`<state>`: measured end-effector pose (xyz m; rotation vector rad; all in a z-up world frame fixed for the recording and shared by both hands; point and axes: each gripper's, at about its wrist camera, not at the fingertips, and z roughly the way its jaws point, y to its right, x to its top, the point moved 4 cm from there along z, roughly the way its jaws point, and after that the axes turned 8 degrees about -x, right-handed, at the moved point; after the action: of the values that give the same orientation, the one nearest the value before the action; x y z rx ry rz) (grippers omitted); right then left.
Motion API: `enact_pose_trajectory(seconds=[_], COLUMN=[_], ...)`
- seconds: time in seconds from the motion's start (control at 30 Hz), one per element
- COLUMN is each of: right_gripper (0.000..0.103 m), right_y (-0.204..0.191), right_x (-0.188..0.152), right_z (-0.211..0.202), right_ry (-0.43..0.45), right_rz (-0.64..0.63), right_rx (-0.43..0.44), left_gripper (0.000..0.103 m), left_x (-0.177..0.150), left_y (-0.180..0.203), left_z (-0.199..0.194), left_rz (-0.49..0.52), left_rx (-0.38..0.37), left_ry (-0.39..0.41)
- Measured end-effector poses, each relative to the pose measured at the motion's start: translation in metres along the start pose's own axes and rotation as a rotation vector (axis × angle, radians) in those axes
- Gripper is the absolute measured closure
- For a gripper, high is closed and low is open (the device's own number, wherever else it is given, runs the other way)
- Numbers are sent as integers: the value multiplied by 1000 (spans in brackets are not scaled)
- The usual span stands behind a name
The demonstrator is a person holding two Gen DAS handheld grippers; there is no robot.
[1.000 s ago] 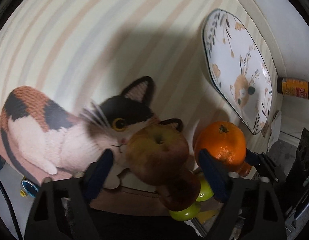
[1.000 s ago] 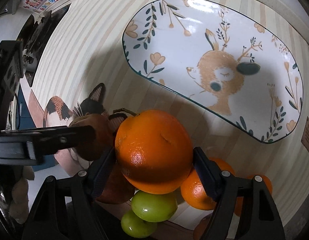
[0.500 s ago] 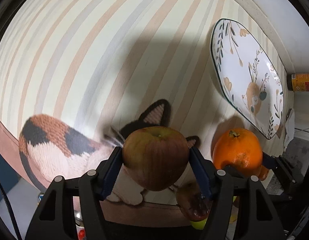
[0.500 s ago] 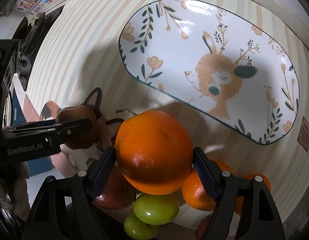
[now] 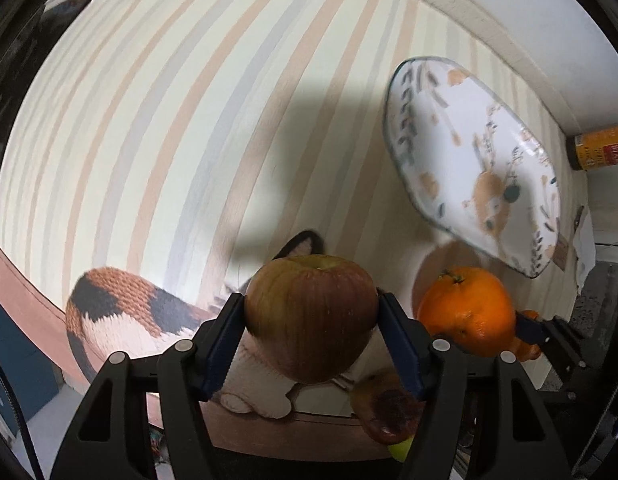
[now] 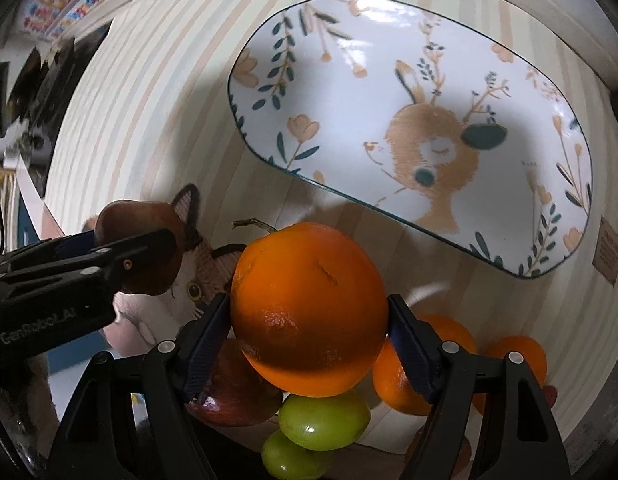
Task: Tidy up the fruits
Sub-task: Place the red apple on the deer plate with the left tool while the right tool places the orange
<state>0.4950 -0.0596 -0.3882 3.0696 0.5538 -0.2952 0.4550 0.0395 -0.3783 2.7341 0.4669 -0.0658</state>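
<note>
My left gripper [image 5: 311, 332] is shut on a red-green apple [image 5: 311, 316], held above the striped tablecloth. My right gripper [image 6: 309, 328] is shut on a large orange [image 6: 309, 312], also lifted. The orange shows in the left wrist view [image 5: 467, 312], and the apple in the right wrist view [image 6: 141, 240]. An oblong white plate with a deer drawing [image 6: 389, 60] [image 5: 441, 152] lies empty ahead of both grippers. Below the right gripper lie green fruits [image 6: 323, 420], a dark red apple [image 6: 233, 392] and two more oranges [image 6: 449, 336].
A cat-shaped mat [image 5: 117, 312] [image 6: 201, 280] lies under the left gripper near the table's front edge. A brown bottle [image 5: 601, 148] lies beyond the table at the right. Another red apple [image 5: 389, 412] sits low under the left gripper.
The left gripper closed on the apple and lifted it, moving forward over the cat mat. The right gripper rose a little with the orange, closer to the plate.
</note>
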Motion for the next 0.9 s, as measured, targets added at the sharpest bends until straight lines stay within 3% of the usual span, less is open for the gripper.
enact_pose_trajectory(seconds=[0.27, 0.37, 0.57, 0.77, 0.9], right_gripper=[24, 24, 24, 24, 24], right_y=[34, 57, 117, 144, 151], right_x=[5, 13, 46, 78, 82], right_z=[-56, -77, -78, -51, -45], right_ry=[105, 160, 195, 178, 181], right_rz=[158, 223, 346, 399, 421], right_rx=[108, 109, 35, -26, -25], left_gripper=[38, 38, 38, 38, 38], left_x=[38, 64, 111, 145, 152], left_y=[41, 63, 94, 113, 120], left_z=[-51, -56, -23, 20, 36], left_rz=[69, 113, 151, 134, 123], left_rx=[-109, -122, -125, -121, -119], left_ry=[87, 95, 52, -37, -79])
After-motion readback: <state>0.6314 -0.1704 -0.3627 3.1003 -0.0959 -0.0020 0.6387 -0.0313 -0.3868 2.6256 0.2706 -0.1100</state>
